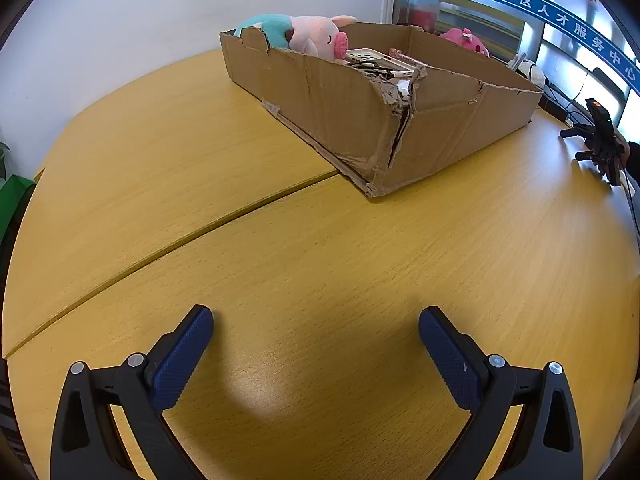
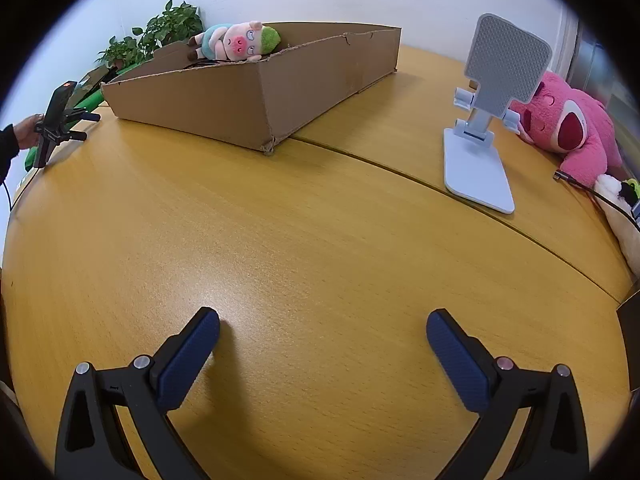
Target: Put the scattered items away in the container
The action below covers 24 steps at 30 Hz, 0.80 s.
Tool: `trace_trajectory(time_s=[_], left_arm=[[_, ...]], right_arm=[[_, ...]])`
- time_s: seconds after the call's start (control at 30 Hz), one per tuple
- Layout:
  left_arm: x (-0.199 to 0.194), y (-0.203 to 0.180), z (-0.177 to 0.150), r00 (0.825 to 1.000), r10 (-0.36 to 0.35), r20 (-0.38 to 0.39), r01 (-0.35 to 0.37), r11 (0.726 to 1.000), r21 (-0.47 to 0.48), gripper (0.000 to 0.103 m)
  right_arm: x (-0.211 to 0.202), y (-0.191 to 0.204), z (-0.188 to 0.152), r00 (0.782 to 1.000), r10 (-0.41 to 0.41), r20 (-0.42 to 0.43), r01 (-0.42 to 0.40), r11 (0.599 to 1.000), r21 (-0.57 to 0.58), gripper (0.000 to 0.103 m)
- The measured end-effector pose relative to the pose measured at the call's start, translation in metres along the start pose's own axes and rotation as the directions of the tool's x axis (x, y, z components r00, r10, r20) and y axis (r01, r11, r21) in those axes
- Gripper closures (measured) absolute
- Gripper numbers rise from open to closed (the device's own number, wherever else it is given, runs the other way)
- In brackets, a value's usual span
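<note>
Yellow wooden table [image 2: 320, 240] bare under both claws. Torn brown cardboard box [image 1: 400, 120] well ahead of left gripper [image 1: 316, 334], pig plush [image 1: 316, 36] inside; contents behind the wall hard to make out. Only the right view shows the white phone stand [image 2: 480, 160] and pink bear plush [image 2: 572, 128], ahead-right of right gripper [image 2: 323, 334]. Both claws spread wide, holding nothing.

Each wrist camera looks forward and down from low over the wooden table [image 1: 280, 240]. Both share the cardboard box [image 1: 400, 120] near twelve o'clock, seen from opposite sides.
</note>
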<state>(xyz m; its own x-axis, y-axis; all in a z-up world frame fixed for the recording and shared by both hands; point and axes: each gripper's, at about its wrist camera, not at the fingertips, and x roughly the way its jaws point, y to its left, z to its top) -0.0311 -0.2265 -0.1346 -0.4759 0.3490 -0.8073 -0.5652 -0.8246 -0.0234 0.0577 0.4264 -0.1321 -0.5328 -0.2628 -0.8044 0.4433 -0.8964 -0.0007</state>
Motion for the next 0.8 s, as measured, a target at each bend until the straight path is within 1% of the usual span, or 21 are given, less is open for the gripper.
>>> trace_trajectory(time_s=[0.8], left_arm=[[0.0020,-0.0056,0.0032,1.000,0.006,0.005,-0.006,1.000,0.003,0.000]], right_arm=[[0.0025,-0.0013,0.0033,1.000,0.002,-0.001,-0.002,1.000,-0.009,0.000]])
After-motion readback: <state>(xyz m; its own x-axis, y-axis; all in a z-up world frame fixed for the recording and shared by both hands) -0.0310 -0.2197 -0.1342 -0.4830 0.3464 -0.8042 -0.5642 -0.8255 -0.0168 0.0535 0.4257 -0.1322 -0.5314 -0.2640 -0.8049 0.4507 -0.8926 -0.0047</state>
